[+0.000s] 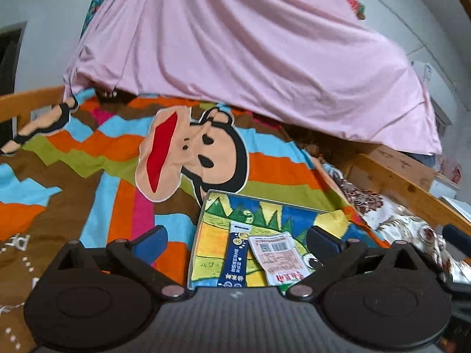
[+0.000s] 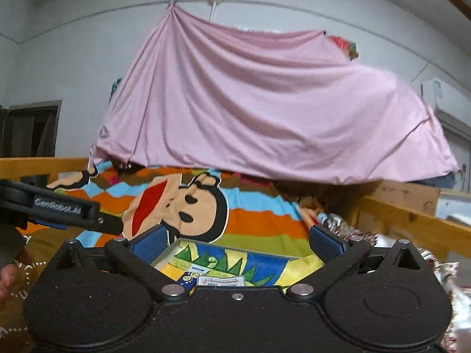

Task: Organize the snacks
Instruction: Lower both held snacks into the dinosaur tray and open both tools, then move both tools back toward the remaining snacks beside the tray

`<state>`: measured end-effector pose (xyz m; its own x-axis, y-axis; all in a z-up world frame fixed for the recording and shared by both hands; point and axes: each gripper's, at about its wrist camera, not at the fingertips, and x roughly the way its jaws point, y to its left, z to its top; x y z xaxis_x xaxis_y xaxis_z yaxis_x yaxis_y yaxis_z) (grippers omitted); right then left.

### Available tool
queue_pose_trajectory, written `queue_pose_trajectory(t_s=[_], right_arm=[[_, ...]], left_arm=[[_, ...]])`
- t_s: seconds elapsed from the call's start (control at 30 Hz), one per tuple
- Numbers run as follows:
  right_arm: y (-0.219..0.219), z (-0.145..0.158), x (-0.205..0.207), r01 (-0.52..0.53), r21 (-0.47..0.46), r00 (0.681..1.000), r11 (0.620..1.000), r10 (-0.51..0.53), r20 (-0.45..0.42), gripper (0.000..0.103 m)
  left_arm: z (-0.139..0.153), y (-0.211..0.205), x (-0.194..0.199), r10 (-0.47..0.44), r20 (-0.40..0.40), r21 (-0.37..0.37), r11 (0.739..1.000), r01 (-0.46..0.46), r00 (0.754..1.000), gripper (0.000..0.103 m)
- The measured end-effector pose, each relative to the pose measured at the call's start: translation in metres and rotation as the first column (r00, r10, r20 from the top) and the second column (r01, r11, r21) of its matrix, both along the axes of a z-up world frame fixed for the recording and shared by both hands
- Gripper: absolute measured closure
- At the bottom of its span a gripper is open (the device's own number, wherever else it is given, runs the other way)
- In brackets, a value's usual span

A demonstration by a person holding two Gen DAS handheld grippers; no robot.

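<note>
Left gripper point(image 1: 235, 239): my jaws stand wide apart, nothing between the pads.
Right gripper point(image 2: 235, 239): my jaws stand wide apart, empty.
Tray point(image 1: 206, 206): shallow box with cartoon lining, lying on the striped blanket point(image 1: 265, 170) just ahead of both grippers.
Snacks: blue stick packet point(image 1: 235, 253) and pink-white packet point(image 1: 279, 256) lie side by side inside the tray.
Backdrop: pink sheet point(image 1: 250, 58) draped behind the bed.

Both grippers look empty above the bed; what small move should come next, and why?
Probably swing away to look for another snack. Both the left gripper and the right gripper stand open and hold nothing, while the blue stick pack and the pink-labelled packet already lie in the colourful box on the striped blanket.
</note>
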<state>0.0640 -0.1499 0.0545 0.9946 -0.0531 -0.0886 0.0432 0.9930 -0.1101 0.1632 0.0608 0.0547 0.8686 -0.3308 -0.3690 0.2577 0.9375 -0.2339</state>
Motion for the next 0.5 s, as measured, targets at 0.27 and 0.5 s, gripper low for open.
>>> queue_pose_trajectory(t_s=[0.27, 0.5], right_arm=[[-0.001, 0.012, -0.061, -0.004, 0.001, 0.999, 1.0, 0.004, 0.047, 0.001], [-0.001, 0.01, -0.106, -0.004, 0.008, 1.0, 1.0, 0.004, 0.006, 0.001]], left_arm=[[0.006, 0.007, -0.064, 0.03, 0.073, 0.014, 0.999, -0.031, 0.997, 0.001], [-0.002, 0.012, -0.111, 0.067, 0.051, 0.07, 0.995, -0.07, 0.996, 0.001]])
